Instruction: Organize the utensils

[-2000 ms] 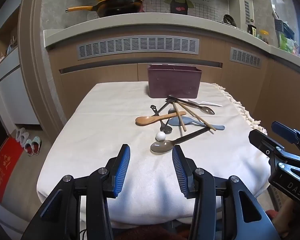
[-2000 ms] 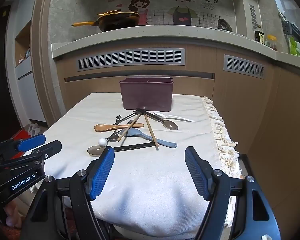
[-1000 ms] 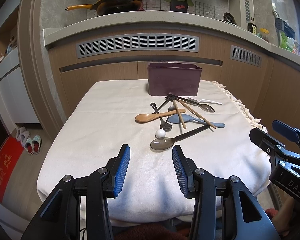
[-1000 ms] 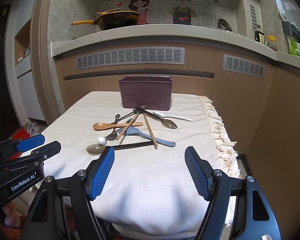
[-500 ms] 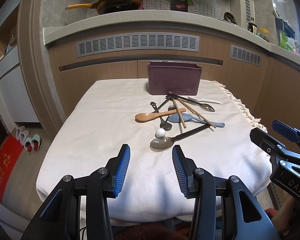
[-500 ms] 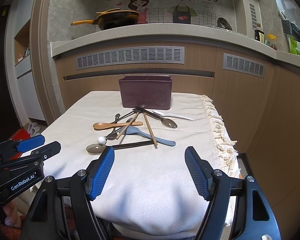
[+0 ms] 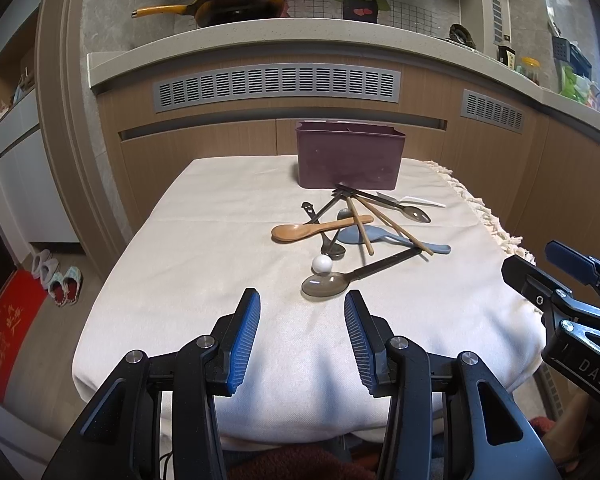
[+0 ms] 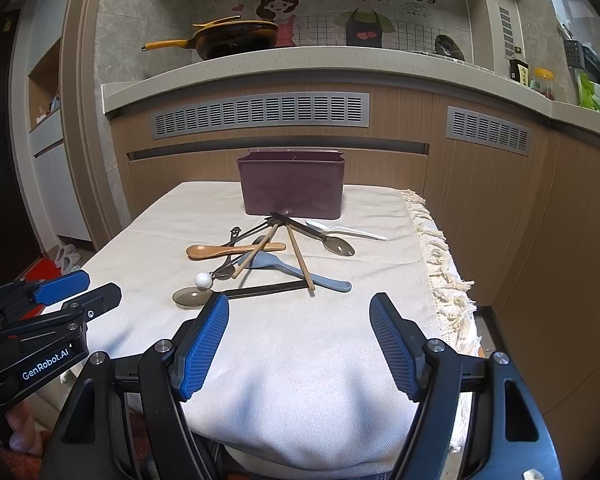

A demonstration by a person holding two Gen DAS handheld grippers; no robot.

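Left wrist view: the left gripper (image 7: 302, 320) hangs over the near edge of the cloth-covered surface (image 7: 188, 280), its fingers (image 7: 246, 332) released and empty. Just ahead and a little right of them lies the grey spoon (image 7: 326, 283), bowl toward the fingers, its dark handle running away to the right. A white ball (image 7: 322, 264) sits touching or just beyond the bowl. Farther ahead is the rest of the pile: a wooden spoon (image 7: 300, 232), chopsticks (image 7: 396, 228) and a blue spoon (image 7: 380, 237), crossing one another. The bin (image 7: 350, 160) stands beyond them all.

Right wrist view: the right gripper (image 8: 300, 328) is also released, wider, holding nothing. The grey spoon's bowl lies just past its left finger (image 8: 204, 340), with the handle crossing ahead of the gap, nearly square to the fingers' line. The bin is straight ahead, well apart.

By my judgement the grey spoon is the nearest piece for either hand; the left meets its bowl, the right its handle.
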